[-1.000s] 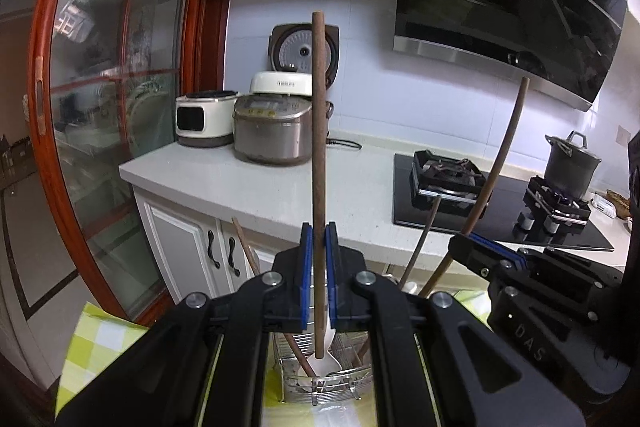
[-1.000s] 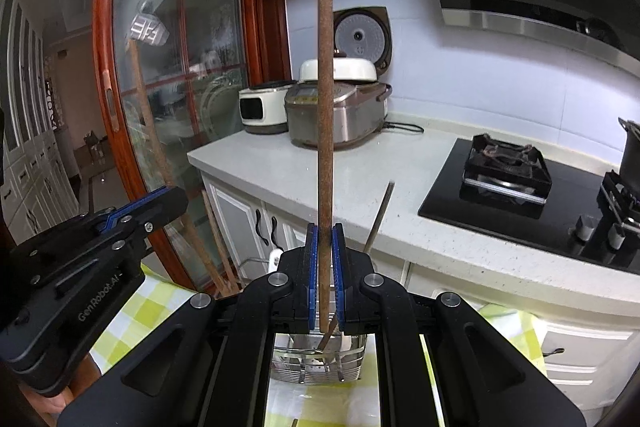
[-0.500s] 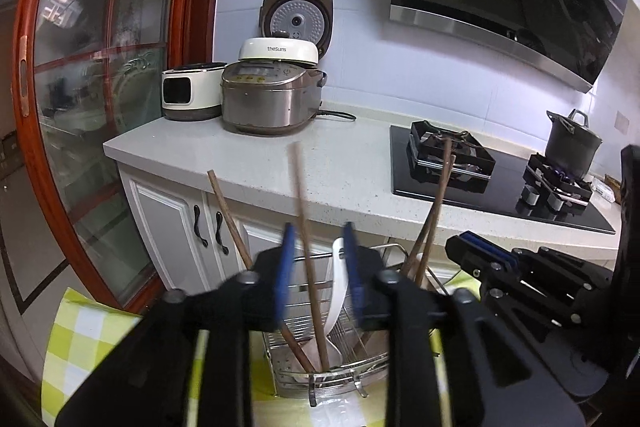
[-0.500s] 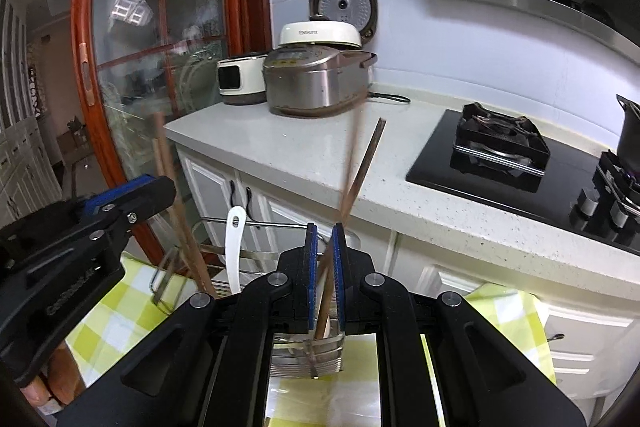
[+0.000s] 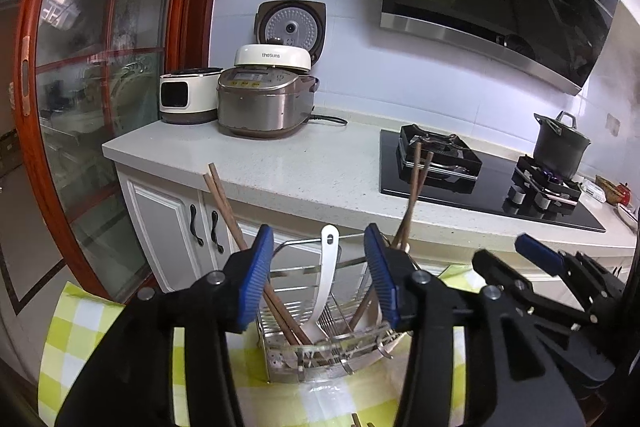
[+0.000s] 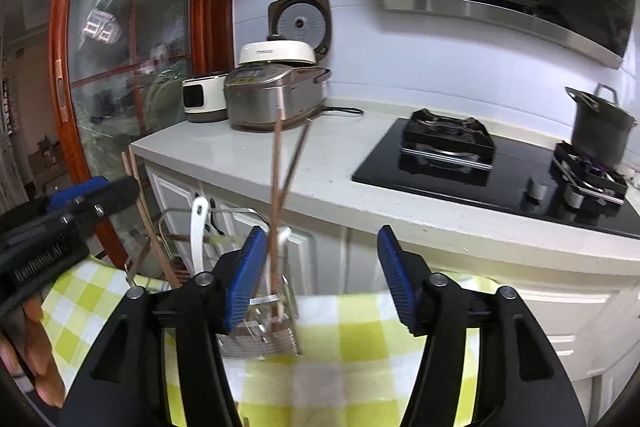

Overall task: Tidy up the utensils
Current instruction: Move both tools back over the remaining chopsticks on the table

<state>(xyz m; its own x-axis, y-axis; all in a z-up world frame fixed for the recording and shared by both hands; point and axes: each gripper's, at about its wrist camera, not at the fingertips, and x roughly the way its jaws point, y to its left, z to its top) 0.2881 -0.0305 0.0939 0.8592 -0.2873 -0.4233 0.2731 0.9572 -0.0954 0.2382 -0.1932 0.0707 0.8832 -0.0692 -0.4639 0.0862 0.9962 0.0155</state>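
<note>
1. In the left wrist view, straight ahead and just below our left gripper (image 5: 320, 279), sits the wire utensil basket (image 5: 320, 347) on the yellow checked cloth (image 5: 72, 339). Jaws are opening, pads apart, nothing clamped; the chopstick pair on the left (image 5: 224, 203) passes behind the left pad and leans up and to the left.
2. Basket contents here: that left pair, a white spoon (image 5: 326, 279) standing roughly upright mid-basket, and a second chopstick pair (image 5: 416, 183) leaning up and to the right. All long axes run near-vertical, tips down in the basket.
3. Our right gripper (image 5: 536, 259) shows at the right edge, beside the basket and level with its rim.
4. In the right wrist view, ahead and slightly left of our right gripper (image 6: 320, 279), the same basket (image 6: 260, 331) shows blurred. Jaws are opening, wide apart; a brown chopstick (image 6: 276, 195) stands just inside the left pad, not gripped, its foot in the basket.
5. We judge both grippers have nothing held; more utensils would lie off the basket. A brown tip shows at the bottom edge of the left view, too cropped to identify.
</note>
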